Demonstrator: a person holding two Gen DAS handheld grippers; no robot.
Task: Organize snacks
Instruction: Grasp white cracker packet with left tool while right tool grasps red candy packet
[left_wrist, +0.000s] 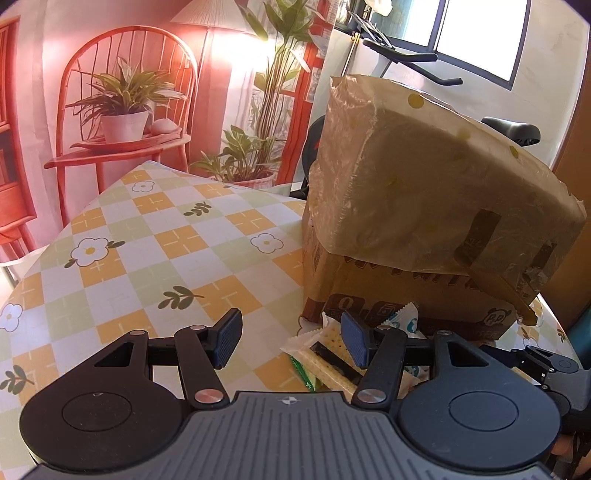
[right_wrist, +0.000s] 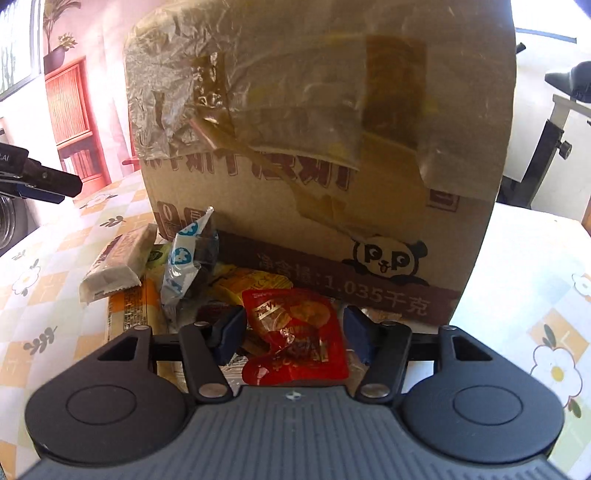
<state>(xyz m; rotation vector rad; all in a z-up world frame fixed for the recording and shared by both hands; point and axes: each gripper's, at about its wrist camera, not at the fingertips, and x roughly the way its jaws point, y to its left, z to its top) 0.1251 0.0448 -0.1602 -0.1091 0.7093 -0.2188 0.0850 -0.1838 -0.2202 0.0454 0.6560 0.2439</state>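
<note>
Snacks (right_wrist: 192, 280) heaped outside cardboard box (right_wrist: 332, 147); both jaws apart, red packet (right_wrist: 295, 332) unpinched between right pair.

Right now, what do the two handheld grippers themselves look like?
Both match: the left gripper and right gripper have black linkage arms with silver pivot pins, blue textured pads, two round black housings, and a ribbed grey body bearing a small round emblem. No cables or sleeves show.
</note>
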